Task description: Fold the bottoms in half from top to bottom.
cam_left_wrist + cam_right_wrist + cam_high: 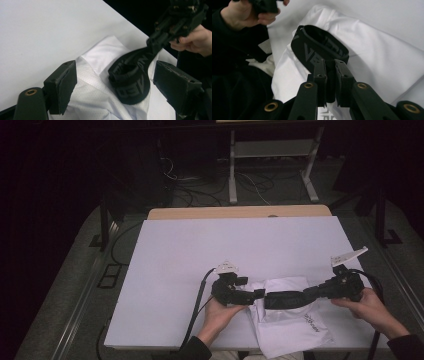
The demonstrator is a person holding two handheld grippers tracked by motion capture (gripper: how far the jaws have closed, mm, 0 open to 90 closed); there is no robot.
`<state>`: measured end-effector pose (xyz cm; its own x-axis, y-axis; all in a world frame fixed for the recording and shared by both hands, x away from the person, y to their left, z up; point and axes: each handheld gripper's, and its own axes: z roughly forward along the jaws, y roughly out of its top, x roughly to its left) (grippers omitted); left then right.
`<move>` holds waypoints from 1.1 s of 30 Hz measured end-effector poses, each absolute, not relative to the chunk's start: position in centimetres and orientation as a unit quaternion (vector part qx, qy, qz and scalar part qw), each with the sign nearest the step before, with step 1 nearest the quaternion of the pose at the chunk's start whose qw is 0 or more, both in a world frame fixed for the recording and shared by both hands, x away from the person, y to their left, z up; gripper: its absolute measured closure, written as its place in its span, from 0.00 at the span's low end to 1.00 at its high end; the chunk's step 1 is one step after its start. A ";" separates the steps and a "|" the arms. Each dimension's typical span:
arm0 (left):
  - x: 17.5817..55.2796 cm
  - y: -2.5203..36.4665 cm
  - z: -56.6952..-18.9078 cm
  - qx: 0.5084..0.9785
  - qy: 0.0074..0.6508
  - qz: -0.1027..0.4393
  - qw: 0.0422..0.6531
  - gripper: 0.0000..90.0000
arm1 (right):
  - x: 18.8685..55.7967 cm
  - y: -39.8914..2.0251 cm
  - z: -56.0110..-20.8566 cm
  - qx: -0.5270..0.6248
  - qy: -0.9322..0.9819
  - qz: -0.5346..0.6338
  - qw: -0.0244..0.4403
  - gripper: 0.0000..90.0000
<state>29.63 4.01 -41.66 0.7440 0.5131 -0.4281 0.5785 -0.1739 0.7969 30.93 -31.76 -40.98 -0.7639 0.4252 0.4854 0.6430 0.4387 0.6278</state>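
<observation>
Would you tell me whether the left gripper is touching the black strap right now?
Apart. In the left gripper view, the left gripper stands open, with clear gaps between both pads and the black strap.

Matt black woven strap [319,47] with tonal lettering; smooth white dotted-weave cloth bag [95,82]; matt white table [200,250].

Left gripper [256,293] points right, jaws spread wide and empty — right gripper [269,301] points left toward it, jaws pinched nearly together
</observation>
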 end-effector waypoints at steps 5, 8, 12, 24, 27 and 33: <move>29.8 4.0 -41.7 0.763 0.359 -0.028 0.536 0.20 | 30.0 -31.8 -40.8 -0.294 -0.849 -0.418 0.133 0.85; 29.9 4.0 -41.7 0.764 0.357 -0.029 0.537 0.20 | 29.5 -31.8 -40.8 -0.286 -0.856 -0.409 0.135 0.84; 29.9 4.0 -41.6 0.762 0.358 -0.030 0.539 0.20 | 29.1 -31.9 -40.9 -0.283 -0.860 -0.401 0.139 0.84; 30.0 4.0 -41.5 0.761 0.357 -0.030 0.542 0.20 | 27.7 -31.8 -41.4 -0.261 -0.875 -0.384 0.137 0.85; 30.0 3.9 -41.5 0.761 0.356 -0.031 0.542 0.20 | 27.4 -31.8 -41.7 -0.254 -0.880 -0.377 0.138 0.85; 30.0 3.8 -41.6 0.763 0.356 -0.032 0.539 0.20 | 26.6 -31.7 -42.2 -0.233 -0.895 -0.354 0.136 0.84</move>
<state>30.03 3.78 -41.65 0.7448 0.5082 -0.4325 0.5776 -0.1664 0.7992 26.63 -31.67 -42.22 -0.8537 0.3212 0.4099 0.5147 0.6397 0.5709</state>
